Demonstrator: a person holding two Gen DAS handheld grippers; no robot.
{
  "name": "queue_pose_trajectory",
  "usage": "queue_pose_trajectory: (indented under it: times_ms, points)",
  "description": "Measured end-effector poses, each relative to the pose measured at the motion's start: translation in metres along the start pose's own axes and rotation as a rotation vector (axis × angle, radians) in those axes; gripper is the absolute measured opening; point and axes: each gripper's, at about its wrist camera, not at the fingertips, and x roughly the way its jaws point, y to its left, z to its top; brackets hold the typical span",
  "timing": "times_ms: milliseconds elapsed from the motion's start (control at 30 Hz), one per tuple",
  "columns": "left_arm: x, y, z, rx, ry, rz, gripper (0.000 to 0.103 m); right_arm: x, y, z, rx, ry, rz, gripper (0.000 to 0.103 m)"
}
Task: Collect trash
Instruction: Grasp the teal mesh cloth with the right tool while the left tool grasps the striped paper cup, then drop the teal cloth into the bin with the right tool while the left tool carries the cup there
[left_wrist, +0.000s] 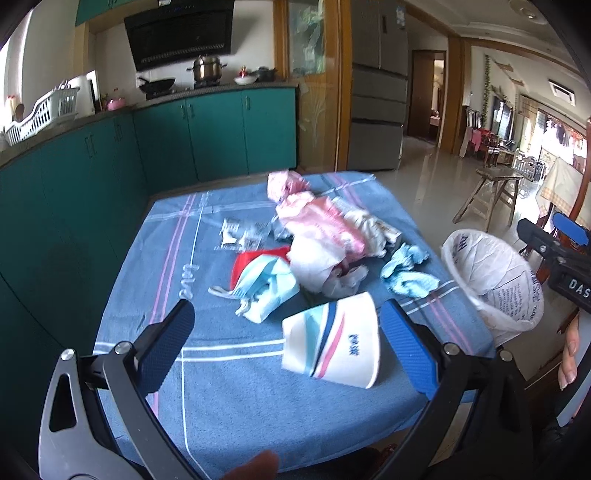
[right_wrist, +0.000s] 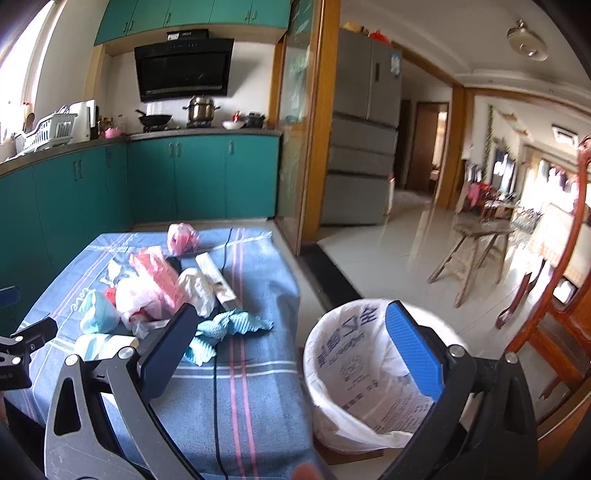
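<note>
A white paper cup (left_wrist: 332, 347) with blue and pink stripes lies on its side on the blue striped tablecloth (left_wrist: 221, 398). It sits between the fingers of my left gripper (left_wrist: 288, 314), close to the right finger; the gripper is open and does not squeeze it. Behind the cup is a trash pile: pink plastic bags (left_wrist: 317, 221), a crushed teal cup (left_wrist: 266, 288) and a crumpled blue cloth (left_wrist: 406, 269). My right gripper (right_wrist: 291, 310) is open and empty, hovering over the rim of the white-lined bin (right_wrist: 369, 376) beside the table.
A black cable (right_wrist: 218, 332) runs across the tablecloth. Green kitchen cabinets (left_wrist: 207, 136) stand behind and to the left of the table. On the tiled floor to the right are a wooden stool (right_wrist: 476, 251) and a red-brown chair (right_wrist: 554, 295).
</note>
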Motion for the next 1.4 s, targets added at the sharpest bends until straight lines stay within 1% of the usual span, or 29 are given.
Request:
queue_pose_trajectory:
  times_ms: [67,133,167,233,267,333,433,500,567,667,733,767,800,833,900,967,1000,1067,1100,1200,1267,1333,1400]
  points:
    - [0.011,0.006,-0.005,-0.006,0.030,-0.006,0.100,0.014,0.001,-0.005,0.008,0.044,0.061,0.100]
    - [0.024,0.011,-0.010,-0.020,0.071,-0.016,0.100,0.029,0.003,-0.009,0.016,0.081,0.096,0.100]
    - [0.030,0.013,-0.013,-0.031,0.095,-0.032,0.100,0.035,0.005,-0.008,0.019,0.092,0.115,0.099]
    - [0.040,0.014,-0.017,-0.050,0.129,-0.072,0.100,0.061,0.009,-0.011,0.055,0.143,0.195,0.097]
    - [0.044,0.014,-0.018,-0.055,0.142,-0.091,0.100,0.075,0.011,-0.012,0.075,0.173,0.221,0.096]
    - [0.049,0.011,-0.018,-0.046,0.145,-0.103,0.100,0.102,0.020,-0.013,0.102,0.226,0.258,0.096]
    - [0.058,0.002,-0.016,-0.024,0.150,-0.098,0.100,0.139,0.035,-0.016,0.116,0.304,0.265,0.096]
    - [0.070,-0.005,-0.015,-0.008,0.182,-0.079,0.100,0.155,0.042,-0.018,0.118,0.340,0.263,0.096]
    - [0.079,-0.009,-0.018,-0.004,0.208,-0.091,0.100,0.170,0.052,-0.022,0.103,0.376,0.260,0.096]
    - [0.090,-0.018,-0.022,0.003,0.241,-0.134,0.100,0.178,0.062,-0.029,0.071,0.410,0.254,0.096]
    - [0.095,-0.022,-0.024,0.005,0.252,-0.144,0.100,0.181,0.065,-0.032,0.048,0.416,0.246,0.092]
    - [0.097,-0.022,-0.024,0.001,0.254,-0.151,0.100,0.180,0.068,-0.034,0.035,0.416,0.245,0.084]
    - [0.098,-0.021,-0.025,-0.009,0.256,-0.161,0.100,0.181,0.069,-0.036,0.027,0.424,0.248,0.074]
    - [0.098,-0.020,-0.025,-0.017,0.259,-0.168,0.100,0.182,0.069,-0.038,0.025,0.430,0.260,0.069]
    - [0.099,-0.018,-0.025,-0.035,0.266,-0.189,0.100,0.181,0.070,-0.041,-0.001,0.415,0.237,0.054]
    - [0.099,-0.018,-0.026,-0.042,0.267,-0.200,0.100,0.176,0.067,-0.040,-0.014,0.405,0.233,0.045]
    - [0.098,-0.018,-0.026,-0.042,0.262,-0.205,0.099,0.175,0.063,-0.040,0.000,0.409,0.252,0.045]
    - [0.097,-0.018,-0.028,-0.044,0.261,-0.231,0.083,0.171,0.056,-0.040,0.019,0.409,0.259,0.045]
    - [0.096,-0.016,-0.027,-0.056,0.259,-0.248,0.082,0.167,0.052,-0.041,0.019,0.402,0.252,0.045]
    - [0.090,-0.014,-0.028,-0.054,0.237,-0.251,0.075,0.160,0.046,-0.041,0.014,0.383,0.243,0.045]
    - [0.085,-0.009,-0.027,-0.070,0.219,-0.263,0.066,0.153,0.042,-0.042,0.013,0.372,0.243,0.045]
    - [0.080,-0.004,-0.026,-0.085,0.207,-0.282,0.062,0.146,0.039,-0.042,0.013,0.359,0.243,0.045]
    - [0.076,-0.002,-0.026,-0.084,0.198,-0.283,0.060,0.141,0.037,-0.041,0.010,0.347,0.240,0.045]
